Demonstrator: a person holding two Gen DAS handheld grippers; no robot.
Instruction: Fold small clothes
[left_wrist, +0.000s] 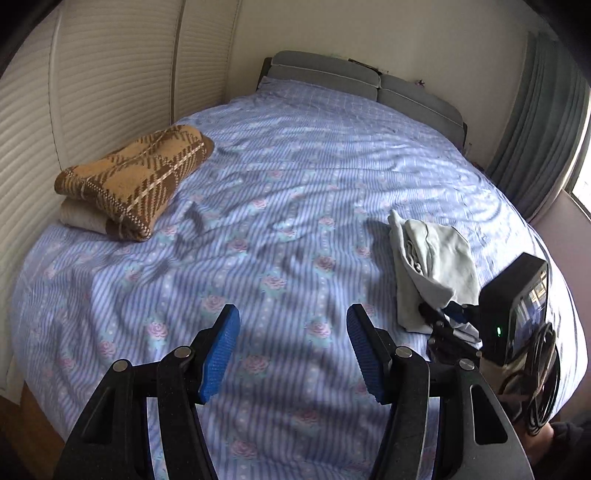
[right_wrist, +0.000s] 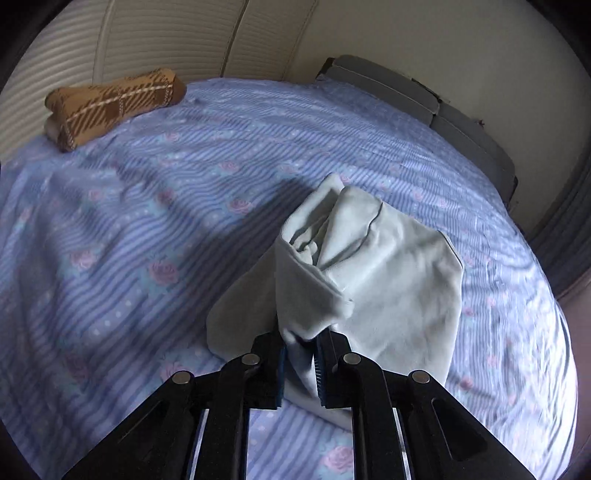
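Note:
A small pale mint garment (right_wrist: 376, 266) lies bunched on the blue striped floral bedsheet (right_wrist: 129, 229). My right gripper (right_wrist: 301, 354) is shut on the near edge of the garment, and cloth bulges up between and past the blue pads. In the left wrist view the same garment (left_wrist: 436, 266) lies at the right, with the right gripper (left_wrist: 448, 321) pinching its near corner. My left gripper (left_wrist: 293, 332) is open and empty, held above bare bedsheet (left_wrist: 288, 206) to the left of the garment.
A folded brown plaid blanket (left_wrist: 136, 177) sits on a beige one at the bed's far left, against the ribbed white wall. A grey headboard (left_wrist: 362, 81) is at the far end. A curtain and window (left_wrist: 550, 133) are at the right.

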